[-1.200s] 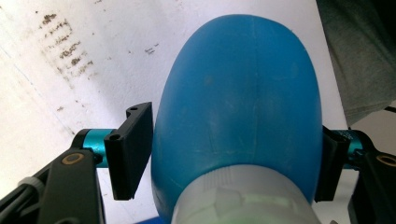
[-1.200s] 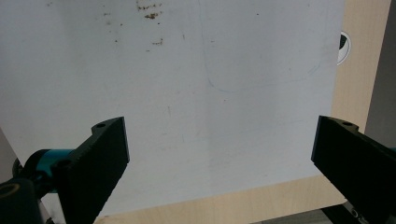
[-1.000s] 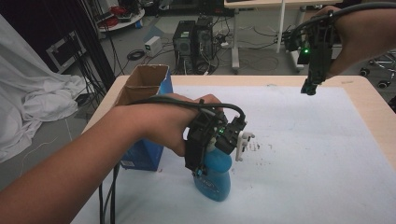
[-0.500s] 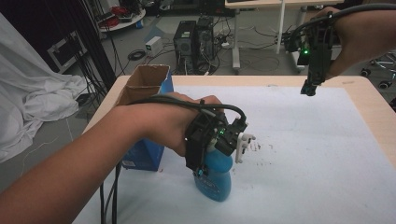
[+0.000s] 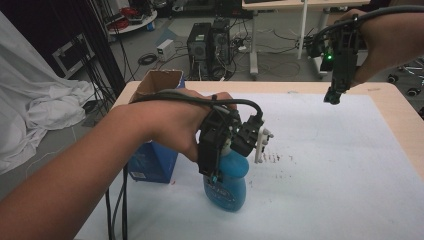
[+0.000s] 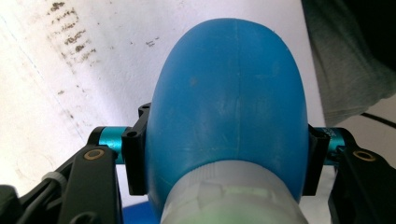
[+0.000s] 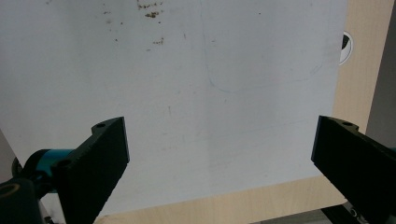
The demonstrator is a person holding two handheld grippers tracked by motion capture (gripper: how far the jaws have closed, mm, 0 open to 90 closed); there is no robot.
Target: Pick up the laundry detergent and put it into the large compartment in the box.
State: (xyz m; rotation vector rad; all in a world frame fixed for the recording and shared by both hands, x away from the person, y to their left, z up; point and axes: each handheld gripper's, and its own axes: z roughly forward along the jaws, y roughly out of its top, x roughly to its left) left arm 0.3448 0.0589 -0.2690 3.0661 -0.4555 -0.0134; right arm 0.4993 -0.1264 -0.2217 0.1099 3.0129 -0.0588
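A blue spray bottle [image 5: 227,187] with a white trigger head [image 5: 261,142] stands upright on the white mat [image 5: 325,165], near the left front. My left gripper [image 5: 215,172] comes down on it from above. In the left gripper view the gripper [image 6: 224,154] has both pads pressed against the sides of the bottle's blue shoulder [image 6: 229,88], shut on it. My right gripper [image 5: 331,97] hangs above the mat's far right corner, pointing down. In the right gripper view its jaws stand wide apart around bare mat, so the right gripper [image 7: 219,154] is open and holds nothing.
An open-topped blue cardboard box [image 5: 155,160] stands just left of the bottle. Brown smudges [image 5: 272,157] mark the mat right of the bottle. The wooden table edge [image 5: 400,115] frames the mat. Computer towers [image 5: 210,42] and cables are on the floor beyond.
My left hand has settled a little at the top of the bottle. The bottle and my right gripper have stayed where they were.
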